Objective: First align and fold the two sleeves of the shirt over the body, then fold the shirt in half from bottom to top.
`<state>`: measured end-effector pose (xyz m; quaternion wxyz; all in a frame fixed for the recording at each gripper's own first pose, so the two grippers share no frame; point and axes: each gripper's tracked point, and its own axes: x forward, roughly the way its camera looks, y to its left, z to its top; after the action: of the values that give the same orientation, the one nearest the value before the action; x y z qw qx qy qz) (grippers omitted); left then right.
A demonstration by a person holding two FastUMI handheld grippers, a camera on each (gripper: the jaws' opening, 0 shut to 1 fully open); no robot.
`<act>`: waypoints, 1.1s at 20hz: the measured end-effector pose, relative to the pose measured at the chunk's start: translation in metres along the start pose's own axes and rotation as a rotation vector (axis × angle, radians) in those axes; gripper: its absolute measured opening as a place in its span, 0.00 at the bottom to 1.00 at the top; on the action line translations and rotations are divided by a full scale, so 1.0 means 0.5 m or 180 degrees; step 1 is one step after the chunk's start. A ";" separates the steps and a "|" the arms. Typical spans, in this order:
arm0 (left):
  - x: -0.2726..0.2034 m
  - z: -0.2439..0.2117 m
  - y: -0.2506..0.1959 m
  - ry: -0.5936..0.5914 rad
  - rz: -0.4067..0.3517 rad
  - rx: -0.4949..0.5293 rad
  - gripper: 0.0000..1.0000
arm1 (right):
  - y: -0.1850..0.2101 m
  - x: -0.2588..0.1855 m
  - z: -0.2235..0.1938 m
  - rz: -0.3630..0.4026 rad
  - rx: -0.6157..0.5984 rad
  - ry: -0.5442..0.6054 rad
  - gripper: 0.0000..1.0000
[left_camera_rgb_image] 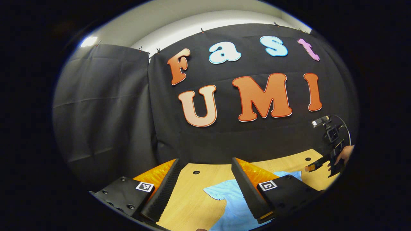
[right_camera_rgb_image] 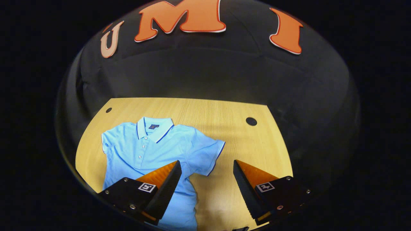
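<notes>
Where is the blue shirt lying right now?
In the right gripper view, the blue polo shirt lies flat on the left part of the wooden table, collar toward the booth's black wall, sleeves unfolded.

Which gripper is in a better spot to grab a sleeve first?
Probably the right gripper. It hangs open just above the light blue polo shirt, close to the spread short sleeve. The left gripper is open too, but points mostly at the booth wall, with the shirt low in its view.

Your booth's pretty dim, with one ceiling light glaring top-left in the left gripper view. Fisheye bends the edges hard. The table stays evenly lit and sharp.
</notes>
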<state>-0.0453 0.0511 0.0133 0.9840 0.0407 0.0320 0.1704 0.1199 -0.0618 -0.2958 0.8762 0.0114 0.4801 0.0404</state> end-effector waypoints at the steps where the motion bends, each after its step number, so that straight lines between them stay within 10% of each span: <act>1: 0.011 0.003 0.004 0.0013 -0.0025 -0.0025 1.00 | -0.001 0.012 -0.004 0.0010 0.0087 0.0101 0.97; 7: 0.076 -0.027 0.007 0.0157 -0.0192 0.0001 1.00 | -0.059 0.115 -0.039 -0.0407 0.0258 0.0505 0.95; 22: 0.195 -0.088 0.016 0.0470 -0.0316 -0.0054 1.00 | -0.066 0.262 -0.083 -0.0463 0.0941 0.1183 0.71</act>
<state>0.0401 0.0945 -0.0347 0.9865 0.0181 0.1050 0.1243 0.1571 -0.0846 -0.4300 0.7623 0.0972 0.6333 -0.0921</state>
